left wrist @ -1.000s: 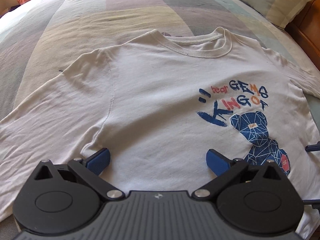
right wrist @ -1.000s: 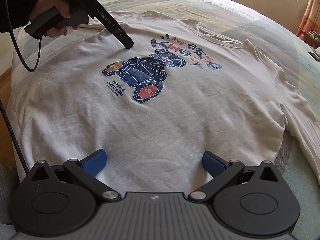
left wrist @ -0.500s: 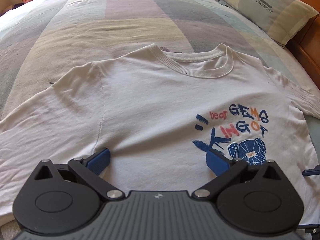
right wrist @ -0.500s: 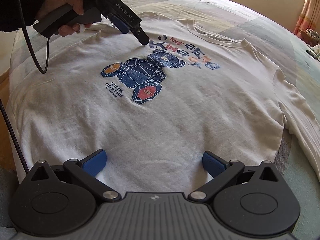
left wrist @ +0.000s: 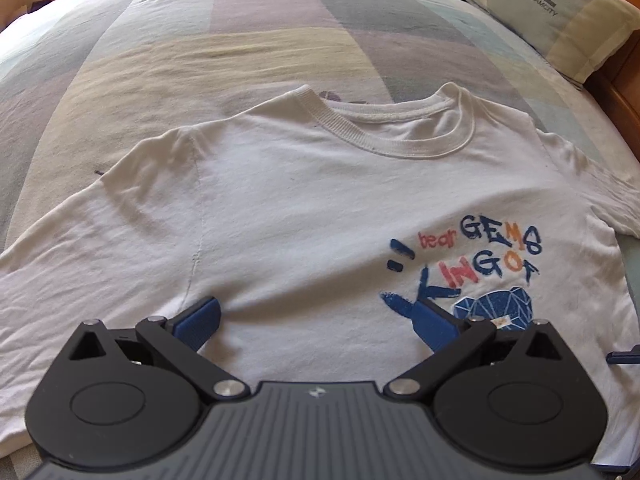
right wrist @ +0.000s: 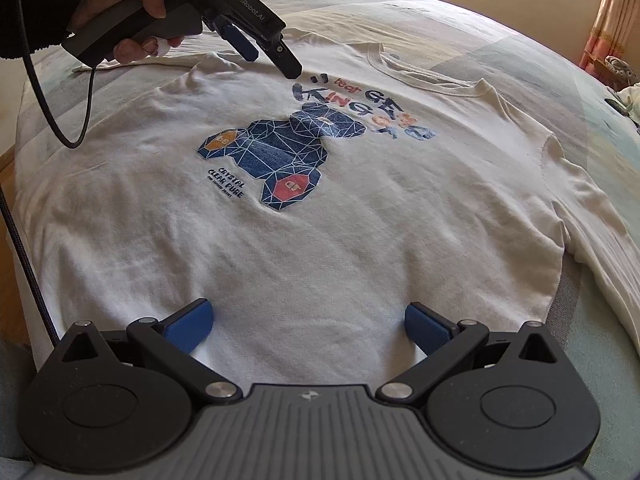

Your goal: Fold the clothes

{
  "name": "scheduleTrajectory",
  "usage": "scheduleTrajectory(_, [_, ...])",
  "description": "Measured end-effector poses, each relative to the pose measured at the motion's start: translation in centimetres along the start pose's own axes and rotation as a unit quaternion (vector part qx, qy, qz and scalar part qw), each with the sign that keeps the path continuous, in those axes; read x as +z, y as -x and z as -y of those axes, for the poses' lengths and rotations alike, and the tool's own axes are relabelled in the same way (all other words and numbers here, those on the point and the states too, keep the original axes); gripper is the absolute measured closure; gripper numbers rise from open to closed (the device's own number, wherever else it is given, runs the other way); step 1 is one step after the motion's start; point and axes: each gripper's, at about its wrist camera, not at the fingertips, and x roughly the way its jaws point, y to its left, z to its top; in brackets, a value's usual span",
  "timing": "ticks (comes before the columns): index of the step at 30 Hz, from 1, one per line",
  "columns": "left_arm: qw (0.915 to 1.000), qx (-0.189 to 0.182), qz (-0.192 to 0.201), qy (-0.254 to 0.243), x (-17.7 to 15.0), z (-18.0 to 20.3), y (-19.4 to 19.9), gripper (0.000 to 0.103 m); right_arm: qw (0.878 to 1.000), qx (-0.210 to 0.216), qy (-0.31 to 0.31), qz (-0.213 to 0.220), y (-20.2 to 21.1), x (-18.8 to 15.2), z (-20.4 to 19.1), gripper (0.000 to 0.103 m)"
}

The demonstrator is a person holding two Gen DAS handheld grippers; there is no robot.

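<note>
A white T-shirt (left wrist: pixel 300 200) with a blue bear print (right wrist: pixel 280 152) lies flat, front up, on the bed. In the left wrist view my left gripper (left wrist: pixel 316 320) hovers open over the chest, beside the lettering (left wrist: pixel 480 256), with the collar (left wrist: pixel 400 136) ahead. The right wrist view shows that same left gripper (right wrist: pixel 266 58) held by a hand (right wrist: pixel 132 4) above the lettering. My right gripper (right wrist: pixel 308 324) stands open over the shirt's lower part near the hem, nothing between its fingers.
The patchwork bedcover (left wrist: pixel 280 40) stretches beyond the collar. A pillow (left wrist: pixel 560 12) and the wooden bed frame (left wrist: pixel 624 92) are at the far right. One long sleeve (right wrist: pixel 600 240) trails off to the right. A black cable (right wrist: pixel 40 92) hangs from the left gripper.
My left gripper has moved up the shirt from the bear print toward the collar. The right gripper has hardly shifted. Both stay open.
</note>
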Motion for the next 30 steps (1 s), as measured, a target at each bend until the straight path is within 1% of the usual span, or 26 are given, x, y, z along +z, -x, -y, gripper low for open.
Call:
scheduleTrajectory(3, [0.9995,-0.004,0.012,0.028,-0.1,-1.0,1.0,0.002,1.0,0.0,0.0,-0.001,0.0,0.0,0.0,0.0])
scheduleTrajectory(4, [0.9995,-0.006,0.014,0.029,-0.1,-1.0,1.3,0.002,1.0,0.0,0.0,-0.001,0.0,0.0,0.0,0.0])
scheduleTrajectory(7, [0.9992,-0.034,0.018,0.012,-0.2,-0.3,2.6,0.001,1.0,-0.001,-0.002,0.003,0.0,-0.2,0.0,0.0])
scheduleTrajectory(10, [0.9985,-0.053,0.005,-0.011,-0.5,0.7,2.6,0.001,1.0,-0.003,-0.006,-0.001,0.0,0.0,0.0,0.0])
scheduleTrajectory(13, [0.9981,-0.056,-0.022,-0.016,-1.3,1.0,1.3,0.001,1.0,-0.002,-0.008,-0.008,-0.1,0.2,0.1,0.0])
scheduleTrajectory(14, [0.998,-0.056,-0.027,-0.013,-1.6,1.0,1.0,0.001,1.0,-0.001,-0.008,-0.012,-0.1,0.3,0.1,0.0])
scheduleTrajectory(15, [0.9981,-0.055,-0.022,-0.018,-1.8,1.1,1.1,0.001,1.0,0.0,-0.007,-0.018,-0.2,0.5,0.2,0.0])
scheduleTrajectory(17, [0.9979,-0.055,-0.018,-0.031,-2.1,1.2,1.2,0.001,0.999,0.002,-0.006,-0.034,-0.4,1.0,0.2,0.0])
scheduleTrajectory(18, [0.9976,-0.056,-0.017,-0.038,-2.2,1.2,1.3,0.001,0.999,0.003,-0.003,-0.05,-0.6,1.5,0.2,0.0])
scheduleTrajectory(21, [0.9964,-0.068,-0.018,-0.046,-2.4,0.9,1.7,0.001,0.993,0.016,0.017,-0.116,-1.5,3.4,0.4,0.0])
scheduleTrajectory(24, [0.995,-0.086,-0.022,-0.044,-2.6,0.2,2.1,0.001,0.981,0.042,0.044,-0.183,-2.5,5.6,0.9,0.0])
scheduleTrajectory(26, [0.994,-0.095,-0.026,-0.047,-2.9,-0.1,2.3,0.001,0.977,0.05,0.067,-0.196,-2.5,7.3,1.4,0.0])
scheduleTrajectory(30, [0.9928,-0.098,-0.022,-0.065,-3.3,0.0,2.4,0.001,0.974,0.049,0.112,-0.193,-2.7,12.2,3.4,0.0])
